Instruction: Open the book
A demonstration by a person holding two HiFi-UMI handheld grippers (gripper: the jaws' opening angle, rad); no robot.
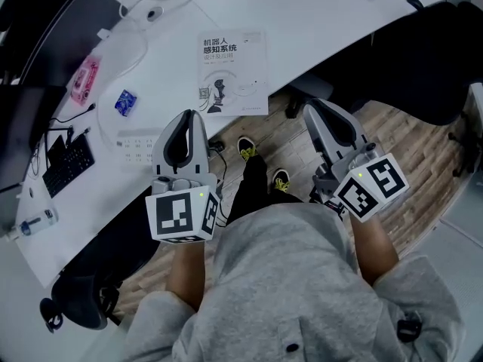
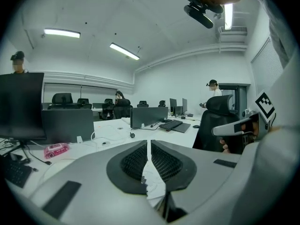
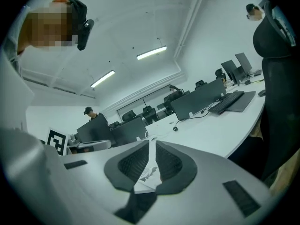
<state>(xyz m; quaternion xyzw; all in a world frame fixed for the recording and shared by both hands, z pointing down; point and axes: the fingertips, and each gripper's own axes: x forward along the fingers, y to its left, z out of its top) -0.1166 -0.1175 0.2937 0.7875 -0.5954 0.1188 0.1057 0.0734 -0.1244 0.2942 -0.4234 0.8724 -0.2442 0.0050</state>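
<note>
The book [image 1: 232,72] lies closed and flat on the white table [image 1: 324,21], in the upper middle of the head view. Its pale printed cover faces up and its lower edge is close to the table's near rim. Nothing rests on it. A small blue packet [image 1: 125,102] and a pink item [image 1: 84,80] lie well apart from it, toward the upper left.

The left gripper [image 1: 190,115] sits below the book in the frame, with its jaws pressed together on nothing. The right gripper [image 1: 314,106] is lower right of the book, out past the table's rim, and its jaws are likewise together and empty. Neither touches the book.

It looks like a thin paperback, so probably light, with a bendy cover and a smooth finish. A book like that would tend to slide on the slick table instead of opening when one edge is pushed.

From the way the title reads, the spine is probably along the left edge, though no view shows it outright. The sensible hold would be the cover's free edge on the frame's right, near the lower corner, where a jaw tip could slip under the cover alone. The other gripper could press down near the spine side to stop the book skating. The jaws would have to part first, and a soft cover creases easily if pinched hard or lifted from one corner.
</note>
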